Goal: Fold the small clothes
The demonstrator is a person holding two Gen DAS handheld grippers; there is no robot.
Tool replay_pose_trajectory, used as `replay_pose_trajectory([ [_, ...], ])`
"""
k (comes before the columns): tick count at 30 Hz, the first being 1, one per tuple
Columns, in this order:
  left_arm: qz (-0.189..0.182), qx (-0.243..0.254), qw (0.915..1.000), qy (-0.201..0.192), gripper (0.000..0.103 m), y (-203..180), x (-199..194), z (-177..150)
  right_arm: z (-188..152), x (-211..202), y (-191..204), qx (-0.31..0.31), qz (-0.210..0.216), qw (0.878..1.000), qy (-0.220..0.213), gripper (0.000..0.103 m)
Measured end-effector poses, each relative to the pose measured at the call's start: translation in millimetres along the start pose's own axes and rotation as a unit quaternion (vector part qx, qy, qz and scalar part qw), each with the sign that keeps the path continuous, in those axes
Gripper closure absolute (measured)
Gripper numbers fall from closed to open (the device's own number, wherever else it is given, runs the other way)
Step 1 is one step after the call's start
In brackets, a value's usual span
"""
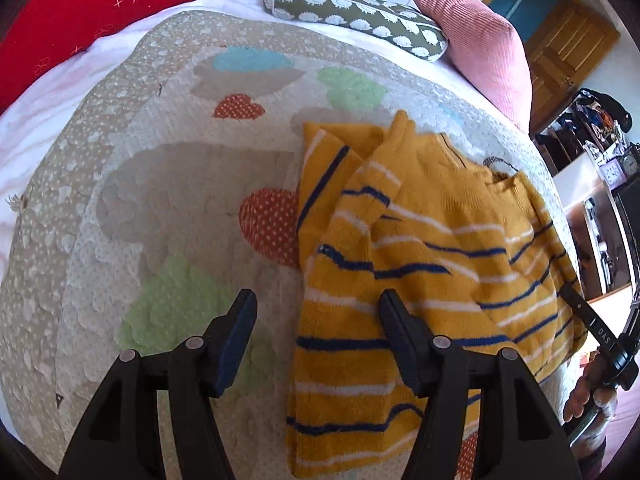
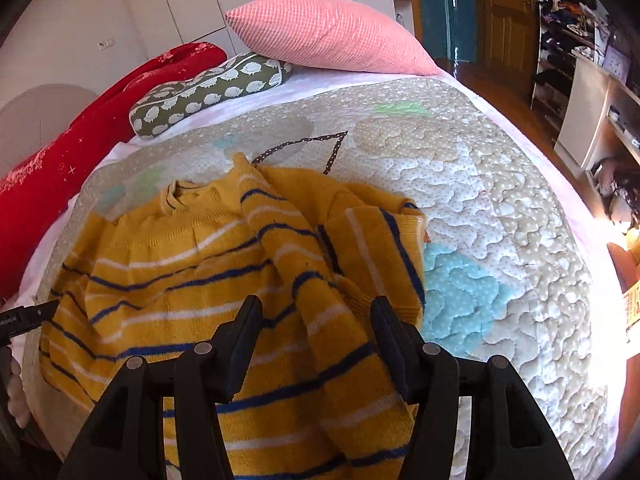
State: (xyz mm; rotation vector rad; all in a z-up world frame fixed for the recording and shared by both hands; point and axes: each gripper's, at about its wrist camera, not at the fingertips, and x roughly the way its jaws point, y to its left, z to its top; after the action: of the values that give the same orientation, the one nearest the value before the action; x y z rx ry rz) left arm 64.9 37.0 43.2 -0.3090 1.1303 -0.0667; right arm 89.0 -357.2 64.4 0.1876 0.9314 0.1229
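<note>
A small mustard-yellow sweater with blue and white stripes lies on the quilt, both sleeves folded in over its body. In the left wrist view my left gripper hovers open over the sweater's left edge, its pads clear of the knit. My right gripper stands open above the folded sleeve near the sweater's right side, gripping nothing. The right gripper's body and a hand show at the left wrist view's right edge. The left gripper's tip pokes in at the right wrist view's left edge.
The patchwork quilt covers a bed. At its head lie a pink cushion, a green sheep-print bolster and a red blanket. Shelves with clutter and a wooden door stand beyond the bed's right side.
</note>
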Motion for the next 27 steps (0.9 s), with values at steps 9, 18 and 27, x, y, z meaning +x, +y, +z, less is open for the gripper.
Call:
replay_pose_trajectory([
  [9,-0.040,0.028,0.9984,0.030,0.088,-16.0,-27.2,-13.0,-18.6,-21.8,-51.2,0.123,0.105,0.986,0.029,0.091],
  [18,-0.022,0.021,0.9982,0.052,0.098,0.5,-40.8,-41.7,-68.4,-28.4,-103.1,0.226,0.177,0.953,0.095,0.091],
  [27,0.008,0.072,0.9961,-0.050,0.072,-18.1,-88.8,-40.8,-50.6,-87.5,-65.6,0.090,0.066,0.994,-0.005,0.064],
])
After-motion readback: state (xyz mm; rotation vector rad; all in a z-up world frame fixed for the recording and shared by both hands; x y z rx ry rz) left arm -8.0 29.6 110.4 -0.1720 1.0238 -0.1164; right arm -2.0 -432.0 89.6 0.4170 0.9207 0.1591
